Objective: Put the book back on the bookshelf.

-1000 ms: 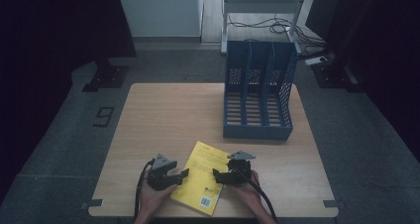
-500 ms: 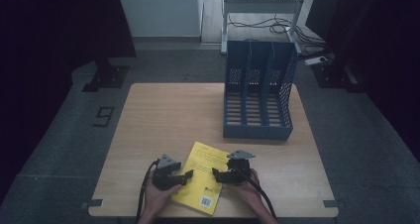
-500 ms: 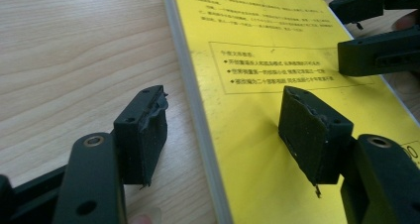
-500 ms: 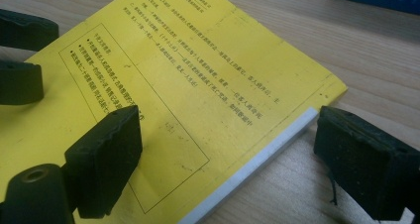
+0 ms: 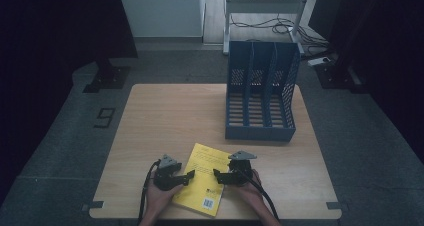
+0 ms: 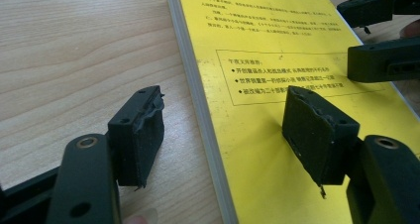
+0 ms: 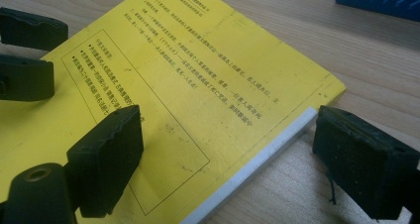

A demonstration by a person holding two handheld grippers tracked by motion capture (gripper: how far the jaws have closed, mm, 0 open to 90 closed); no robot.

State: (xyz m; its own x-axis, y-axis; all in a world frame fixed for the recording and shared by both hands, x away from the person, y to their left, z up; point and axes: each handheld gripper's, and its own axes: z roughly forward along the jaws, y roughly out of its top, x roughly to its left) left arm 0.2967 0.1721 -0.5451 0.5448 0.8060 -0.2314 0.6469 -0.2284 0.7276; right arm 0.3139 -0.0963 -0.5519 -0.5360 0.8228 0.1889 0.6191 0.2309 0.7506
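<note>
Yellow book [image 5: 202, 178] lies flat at near table edge, straddled by left gripper [image 5: 184, 176] and right gripper [image 5: 218, 175], both wide, nothing held. Thin edges could be missed, book pushed instead.

- You are working on a table [image 5: 165, 121] of pale wood, its grain running in fine lines under a smooth, matt finish.
- You are flanking a yellow book [image 6: 277, 85] whose paper cover is looking smooth with a faint sheen; its page edges are showing as a white-grey stack.
- Your left gripper [image 6: 233, 135] and right gripper [image 7: 223, 144] are showing matt black plastic, with rough, frayed rubbery pads [image 6: 148, 130].
- The blue file rack [image 5: 260, 96] is looking like perforated, matt plastic.
</note>
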